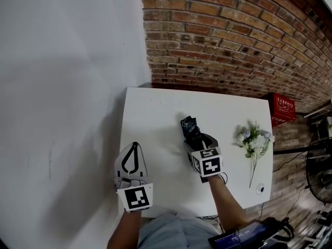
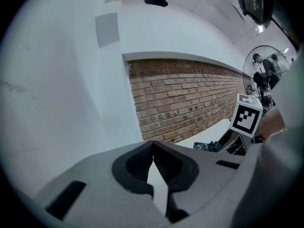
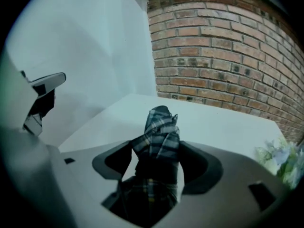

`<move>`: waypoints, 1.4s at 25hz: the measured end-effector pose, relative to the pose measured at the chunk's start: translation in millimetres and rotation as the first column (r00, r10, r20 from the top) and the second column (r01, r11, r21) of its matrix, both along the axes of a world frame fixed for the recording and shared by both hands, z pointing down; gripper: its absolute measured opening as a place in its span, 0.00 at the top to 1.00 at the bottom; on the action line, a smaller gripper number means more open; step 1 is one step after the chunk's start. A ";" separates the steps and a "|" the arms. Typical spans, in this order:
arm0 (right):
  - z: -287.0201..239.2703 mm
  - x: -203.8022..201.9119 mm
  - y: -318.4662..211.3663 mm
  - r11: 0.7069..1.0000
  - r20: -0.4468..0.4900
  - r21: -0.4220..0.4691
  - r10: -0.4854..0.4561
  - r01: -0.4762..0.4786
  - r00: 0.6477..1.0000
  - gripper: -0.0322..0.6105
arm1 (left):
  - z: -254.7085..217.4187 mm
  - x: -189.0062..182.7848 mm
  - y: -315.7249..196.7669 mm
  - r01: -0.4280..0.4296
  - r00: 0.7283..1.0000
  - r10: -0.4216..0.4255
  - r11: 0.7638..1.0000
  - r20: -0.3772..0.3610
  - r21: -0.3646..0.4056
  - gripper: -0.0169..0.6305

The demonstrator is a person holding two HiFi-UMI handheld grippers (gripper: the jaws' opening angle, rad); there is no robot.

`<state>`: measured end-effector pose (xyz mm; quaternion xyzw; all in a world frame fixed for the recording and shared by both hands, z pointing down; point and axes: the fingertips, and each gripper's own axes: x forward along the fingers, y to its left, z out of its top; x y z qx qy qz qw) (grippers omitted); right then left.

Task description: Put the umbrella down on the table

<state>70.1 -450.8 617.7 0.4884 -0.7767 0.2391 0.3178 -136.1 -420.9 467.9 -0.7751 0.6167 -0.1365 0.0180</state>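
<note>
Folded plaid umbrella (image 3: 160, 122) near the middle of the white counter (image 1: 155, 113), far end toward the back edge and the brick wall (image 1: 233, 35), near end sitting between the fingers (image 3: 202, 167) of the right gripper (image 3: 156, 151). Fingers spread wide, a gap showing on the left side of the fabric, so no clamping seen: umbrella between them but let go, apparently resting on the counter, though underside contact hidden in every view. Left gripper (image 1: 136, 145) by the counter's front-left corner, well apart from the umbrella, fingertips pressed together on nothing. Bouquet of pale flowers (image 1: 253, 139) along the right edge, apart from the umbrella. Step in hand, by judgement: the release, with the task nearly finished. To finish well: hold the fingers wide, draw the right gripper straight back along the umbrella's length toward the front edge, and lift only after clearing the near end. Avoid any sideways sweep, likely to snag loose folds and drag or roll the umbrella. Leave the left gripper parked. Soft fabric likely to cling to the pads, so go slowly and watch for the umbrella following.
</note>
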 end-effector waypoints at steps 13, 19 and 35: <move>-151.3 -1.9 55.9 0.940 0.142 0.342 -0.033 -0.018 0.989 0.56 | -91.1 27.6 71.4 -0.004 0.998 0.013 0.990 -0.060 0.143 0.96; -240.3 2.2 119.1 0.826 0.201 0.564 -0.125 -0.010 0.972 0.75 | -152.6 52.8 121.0 -0.026 0.999 0.035 0.964 -0.029 0.265 0.96; -309.1 33.5 187.5 0.657 0.139 0.753 -0.094 -0.044 0.986 0.94 | -201.2 81.6 174.4 -0.061 0.998 0.067 0.921 -0.001 0.385 0.96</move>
